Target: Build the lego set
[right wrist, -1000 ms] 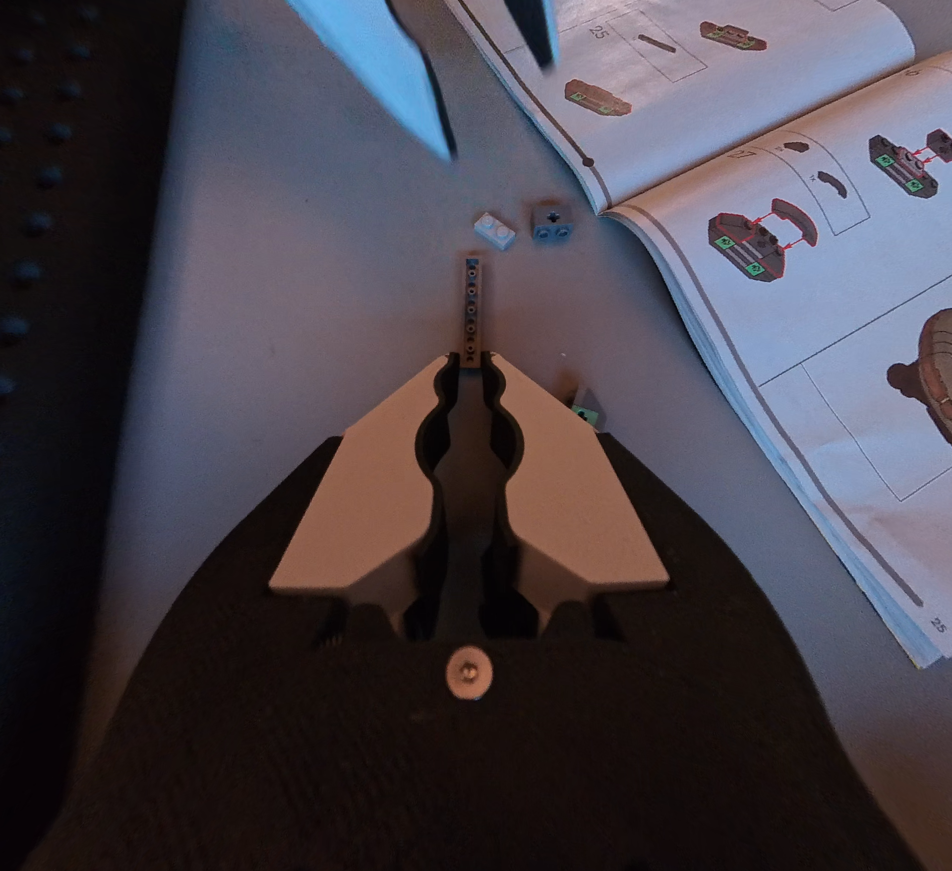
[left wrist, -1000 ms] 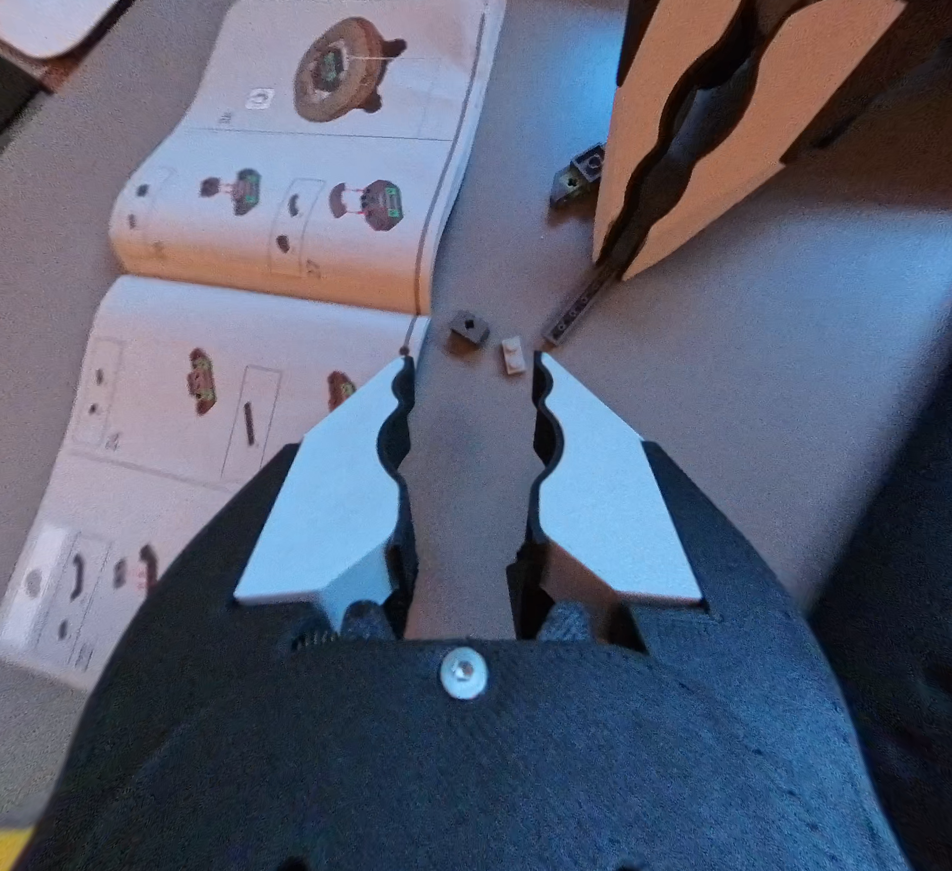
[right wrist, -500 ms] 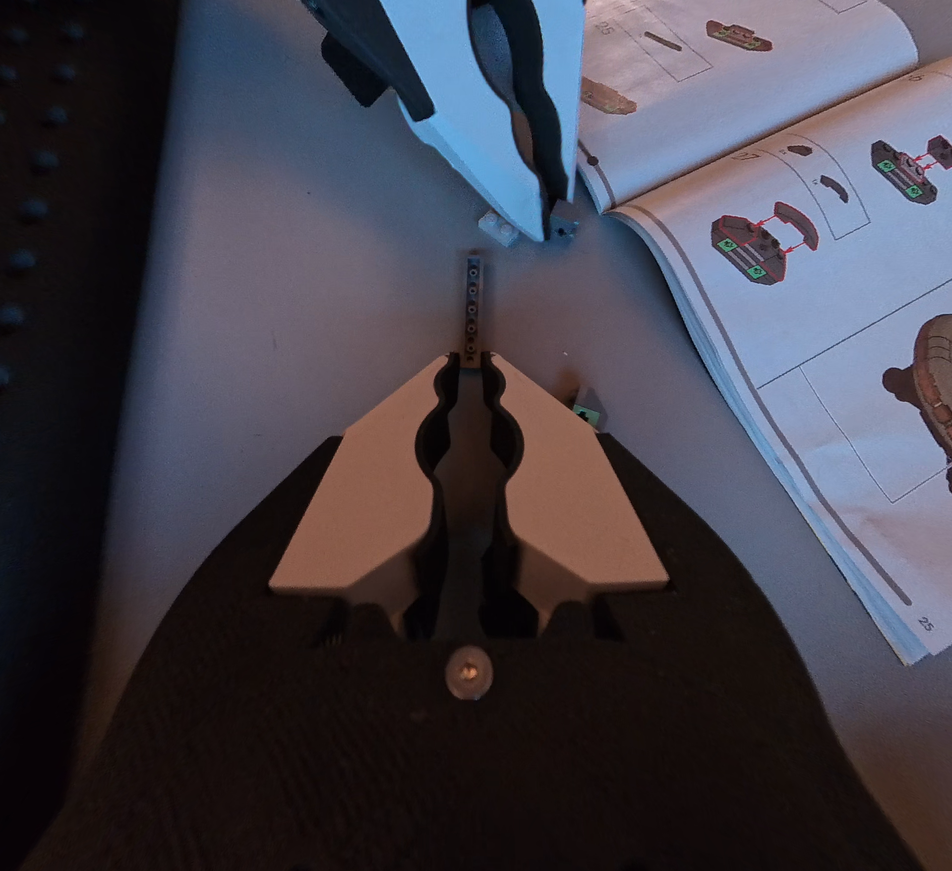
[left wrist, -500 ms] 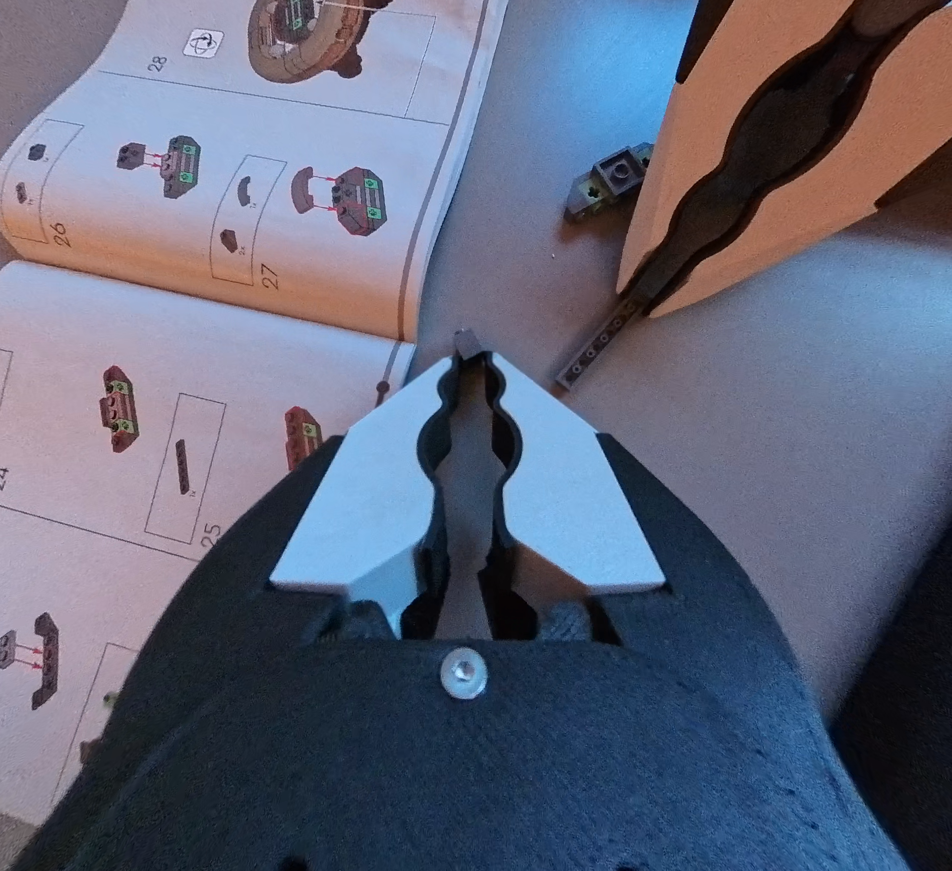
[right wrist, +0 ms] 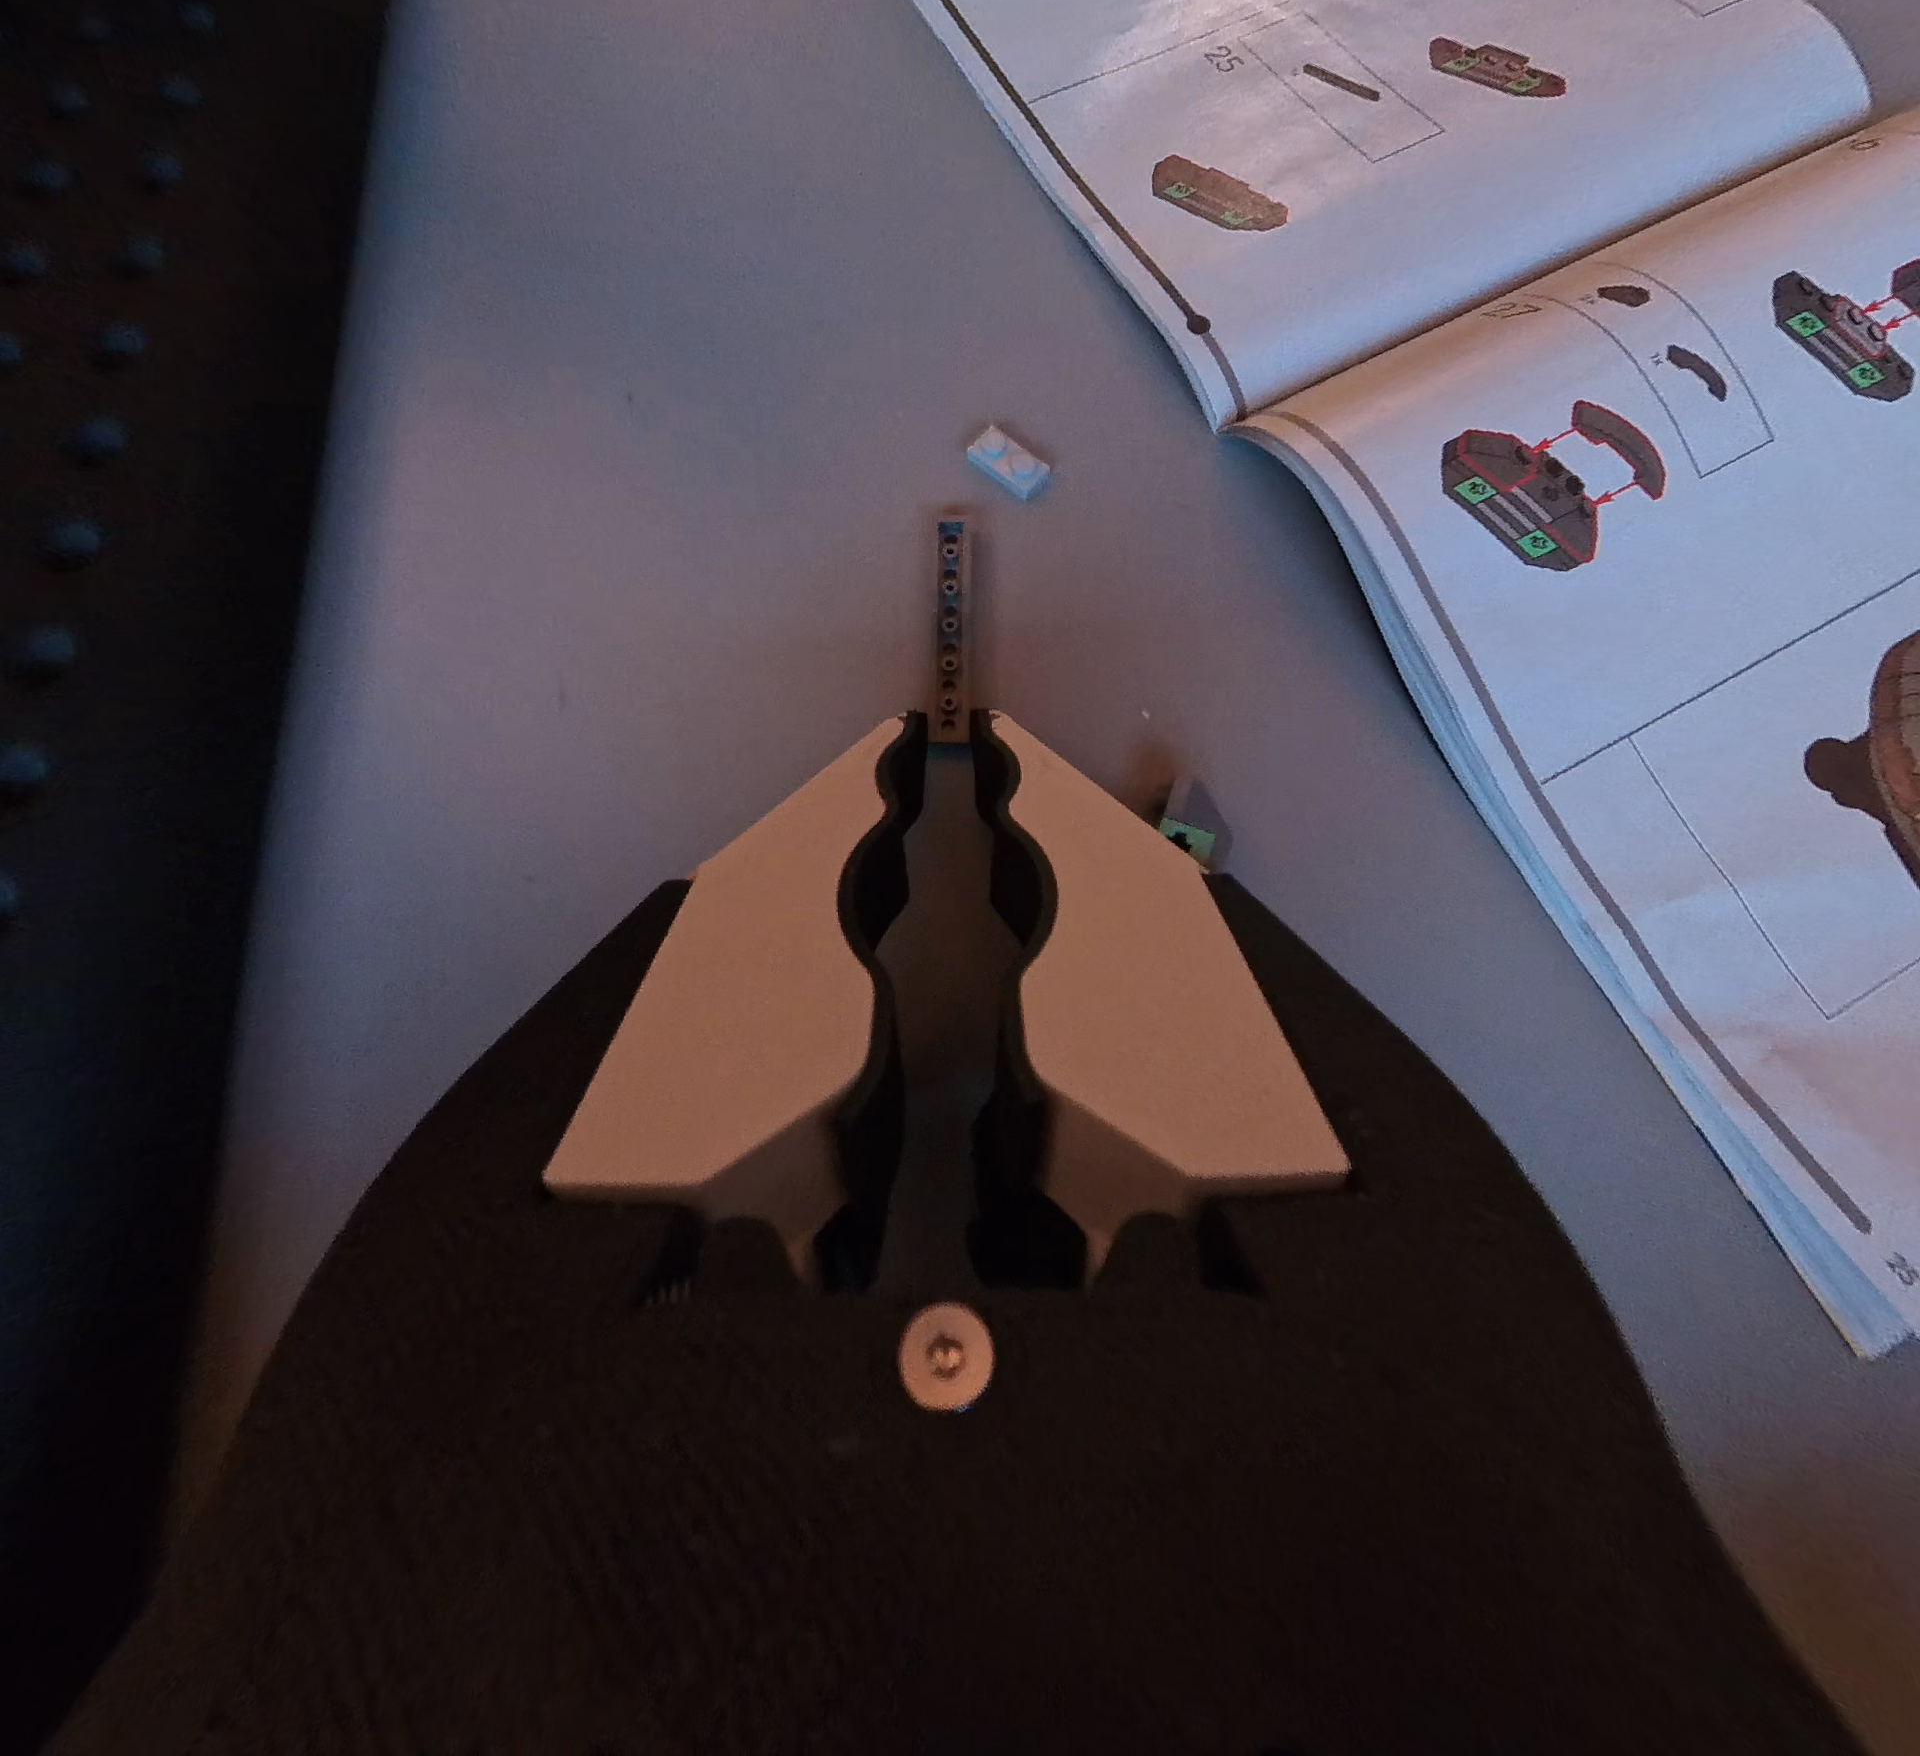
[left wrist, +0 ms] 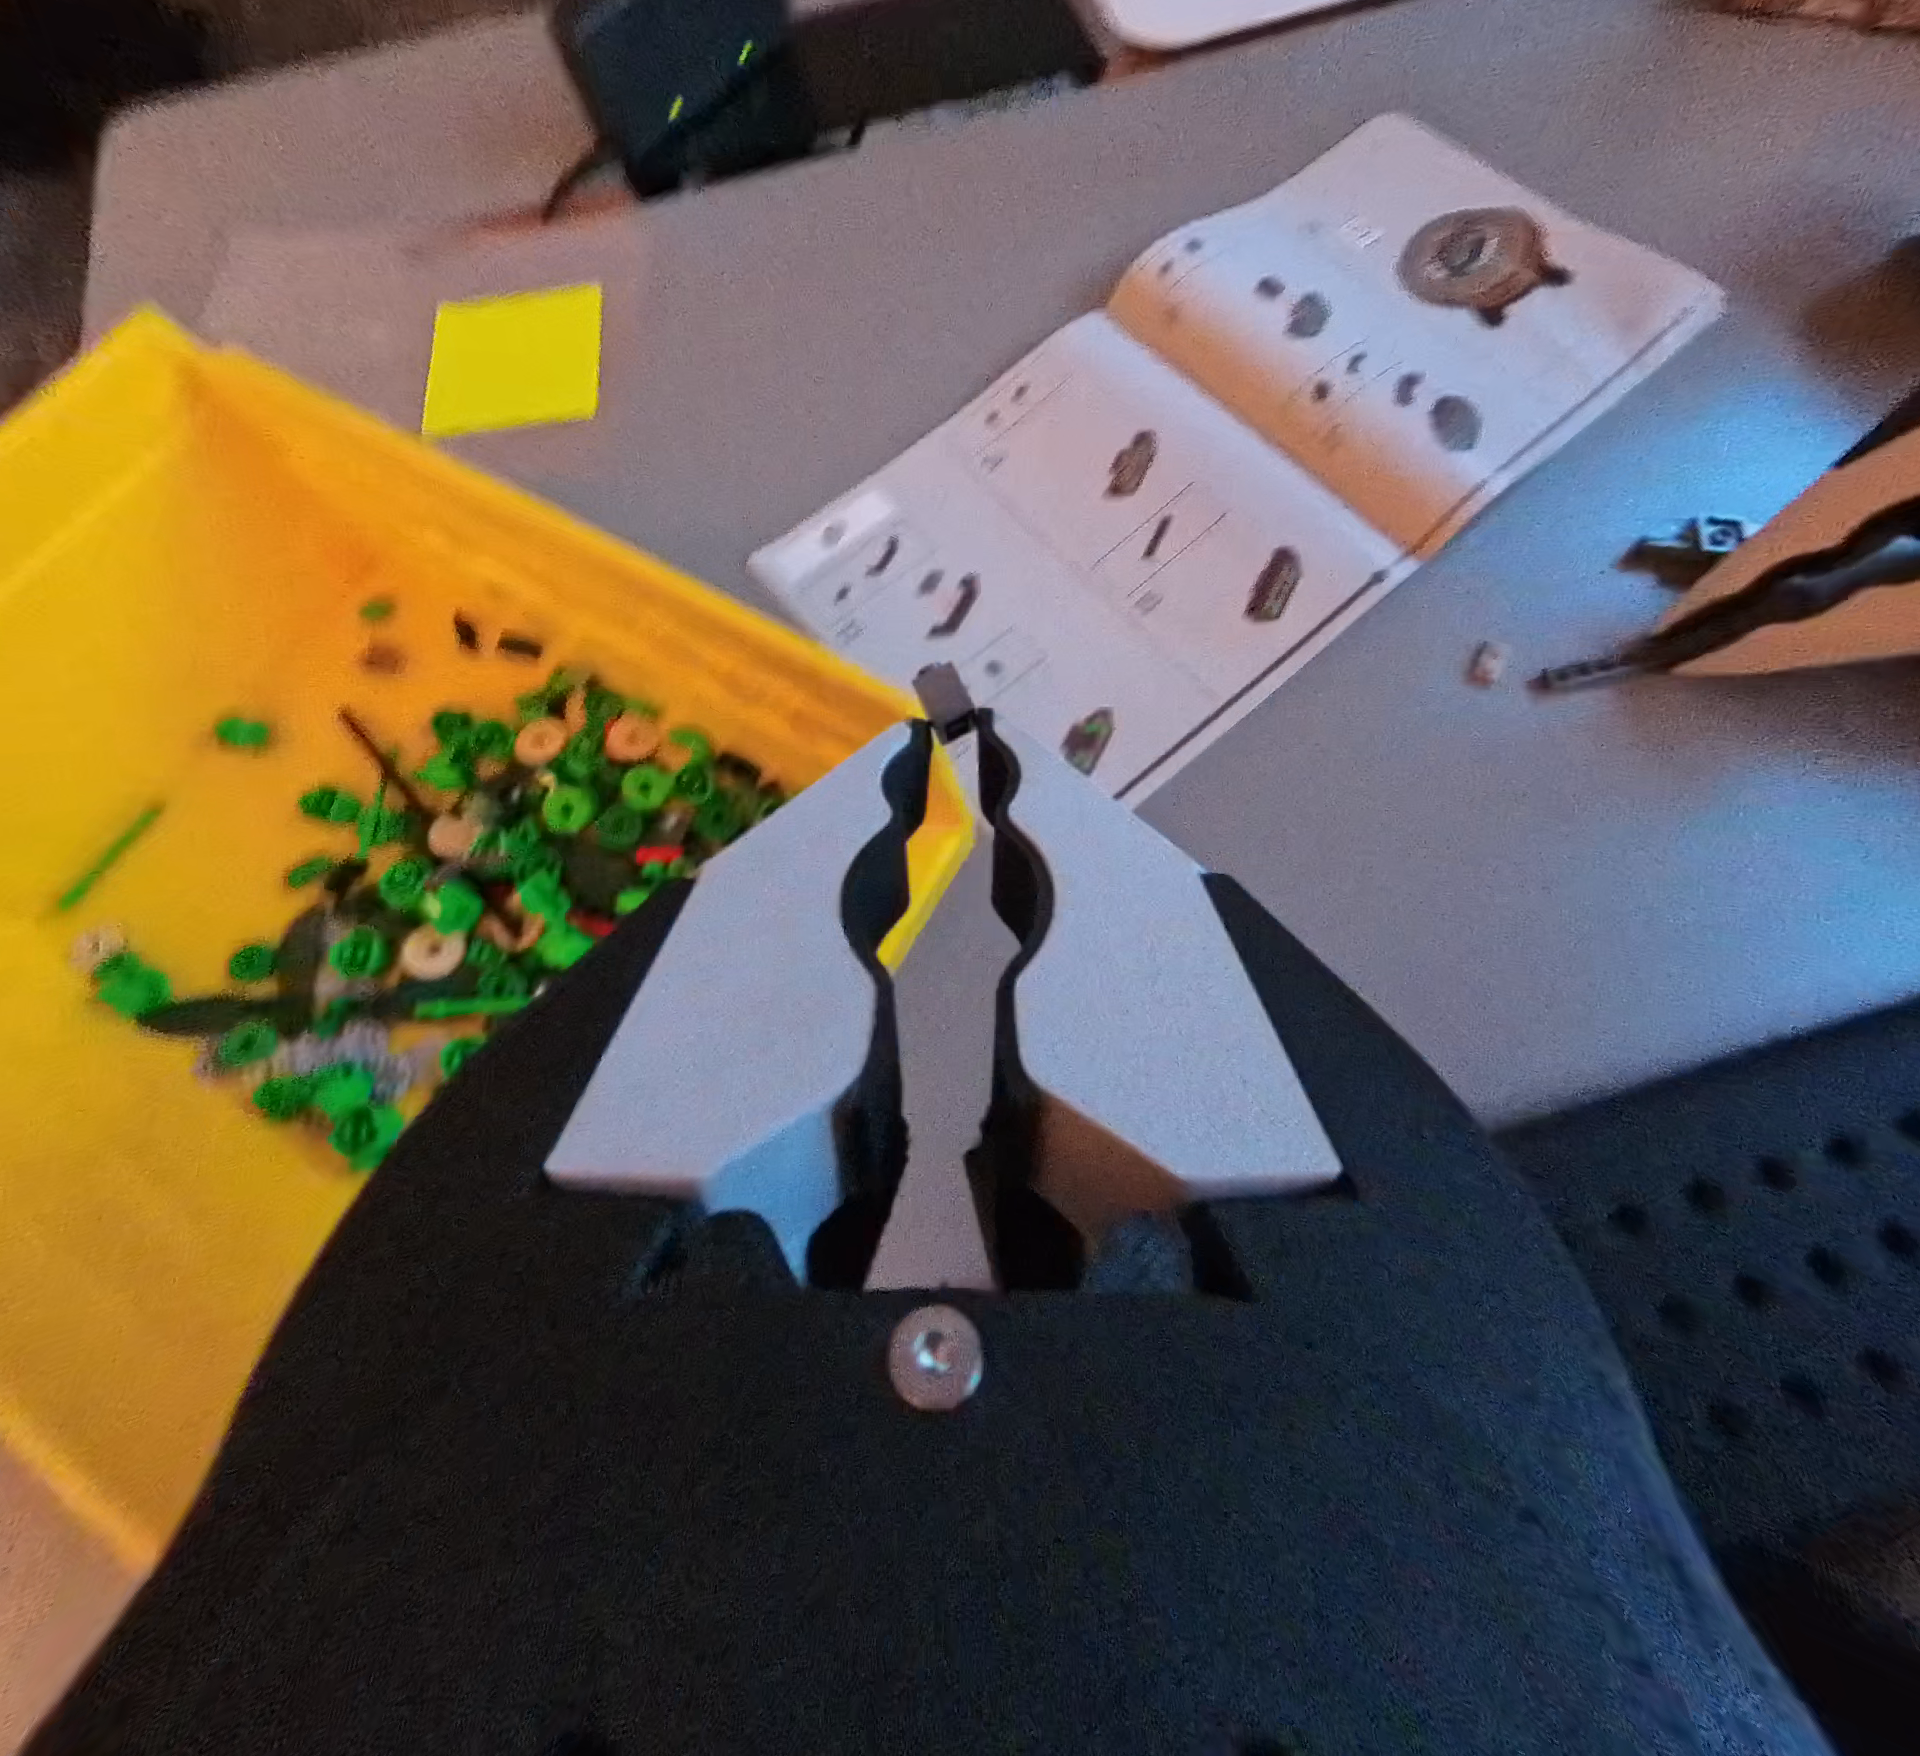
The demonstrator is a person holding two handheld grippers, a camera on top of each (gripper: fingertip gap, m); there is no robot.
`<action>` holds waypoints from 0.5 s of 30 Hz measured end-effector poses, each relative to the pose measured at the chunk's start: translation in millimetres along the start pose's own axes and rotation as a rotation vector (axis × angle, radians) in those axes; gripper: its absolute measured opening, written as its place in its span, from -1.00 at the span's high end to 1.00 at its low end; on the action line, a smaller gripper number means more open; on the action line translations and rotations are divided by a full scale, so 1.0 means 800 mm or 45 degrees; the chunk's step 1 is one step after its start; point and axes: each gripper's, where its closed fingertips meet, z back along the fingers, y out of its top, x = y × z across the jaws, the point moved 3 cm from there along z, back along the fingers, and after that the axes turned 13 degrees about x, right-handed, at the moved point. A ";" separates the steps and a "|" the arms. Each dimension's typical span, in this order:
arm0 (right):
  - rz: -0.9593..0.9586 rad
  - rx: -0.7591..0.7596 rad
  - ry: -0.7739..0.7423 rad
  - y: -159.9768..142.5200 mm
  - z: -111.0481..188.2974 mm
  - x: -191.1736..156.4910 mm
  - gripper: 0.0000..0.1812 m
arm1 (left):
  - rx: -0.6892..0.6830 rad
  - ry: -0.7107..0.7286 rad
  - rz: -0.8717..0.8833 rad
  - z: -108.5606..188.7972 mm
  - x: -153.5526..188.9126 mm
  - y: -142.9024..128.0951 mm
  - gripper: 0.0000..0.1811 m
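Nearly closed, both jaws: small grey brick (left wrist: pixel 943 700), long grey beam (right wrist: pixel 951 626).

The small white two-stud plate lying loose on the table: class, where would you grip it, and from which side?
Grip the small white two-stud plate across its narrow width, on its two long side faces, coming straight down from above. It lies flat, studs up, so only its edges offer hold. The ground around it looks clear; the long dark plate held in the right tongs ends just short of it.

Dim, warm-and-blue mixed light; the left wrist view is motion-blurred throughout (edges bowed by the wide lens), while the right wrist view stays sharp, its left edge lost in shadow.
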 end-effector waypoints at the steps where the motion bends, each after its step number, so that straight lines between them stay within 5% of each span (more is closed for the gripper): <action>1: 0.003 -0.001 -0.001 0.000 0.000 0.000 0.91 | -0.060 0.027 0.085 0.006 -0.025 -0.010 0.92; 5: 0.021 -0.004 -0.009 0.000 0.000 -0.001 0.92 | -0.087 0.132 0.274 0.012 -0.094 -0.044 0.91; 8: 0.015 0.007 -0.006 0.000 0.000 -0.001 0.92 | -0.130 0.198 0.304 0.008 -0.118 -0.070 0.54; 11: 0.016 0.010 -0.003 0.000 -0.001 0.000 0.92 | -0.103 0.181 0.366 0.005 -0.116 -0.072 0.41; 15: 0.015 0.011 0.001 0.000 -0.001 0.000 0.92 | 0.066 0.038 0.287 0.003 -0.055 -0.023 0.48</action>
